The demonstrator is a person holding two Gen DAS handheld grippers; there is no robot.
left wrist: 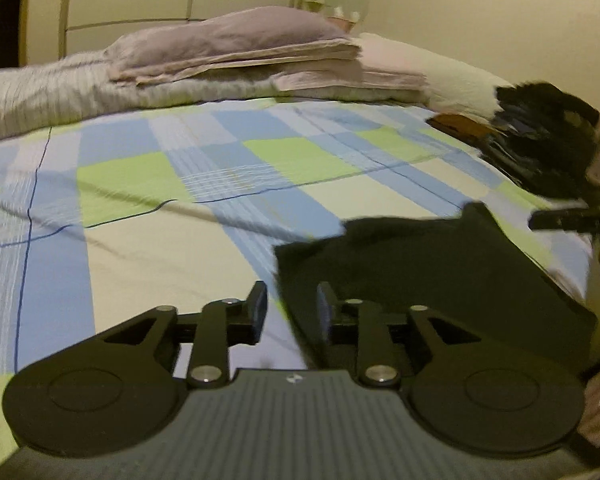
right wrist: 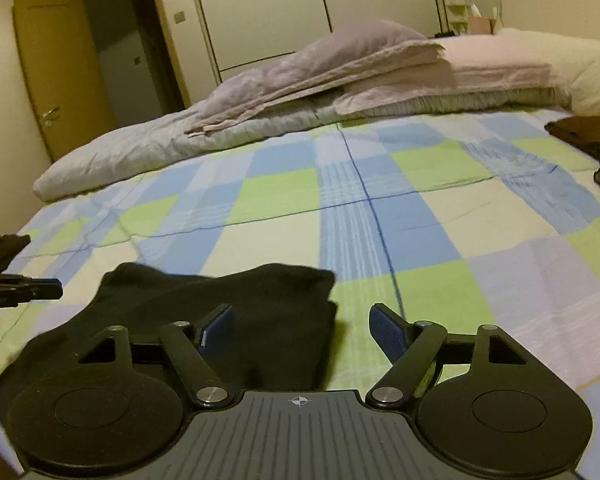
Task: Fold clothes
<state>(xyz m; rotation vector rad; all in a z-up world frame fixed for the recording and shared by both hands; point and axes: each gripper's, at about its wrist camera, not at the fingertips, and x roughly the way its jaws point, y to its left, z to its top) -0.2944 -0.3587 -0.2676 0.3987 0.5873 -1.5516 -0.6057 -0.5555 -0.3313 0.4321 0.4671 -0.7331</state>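
Note:
A dark folded garment [left wrist: 428, 280] lies flat on the checked bedsheet [left wrist: 160, 184] near the bed's front edge. It also shows in the right wrist view [right wrist: 236, 308]. My left gripper [left wrist: 292, 312] is open, its jaws standing either side of the garment's left edge, holding nothing. My right gripper [right wrist: 302, 330] is wide open over the garment's right edge, holding nothing. The right gripper's tip [left wrist: 568, 218] shows at the right of the left wrist view. The left gripper's tip [right wrist: 24, 286] shows at the left of the right wrist view.
Folded lilac and pink bedding [left wrist: 236, 52] lies on a striped duvet [left wrist: 40, 96] at the bed's far side. A pile of dark clothes [left wrist: 540, 136] sits at the right. A cupboard [right wrist: 320, 8] and door [right wrist: 60, 72] stand beyond.

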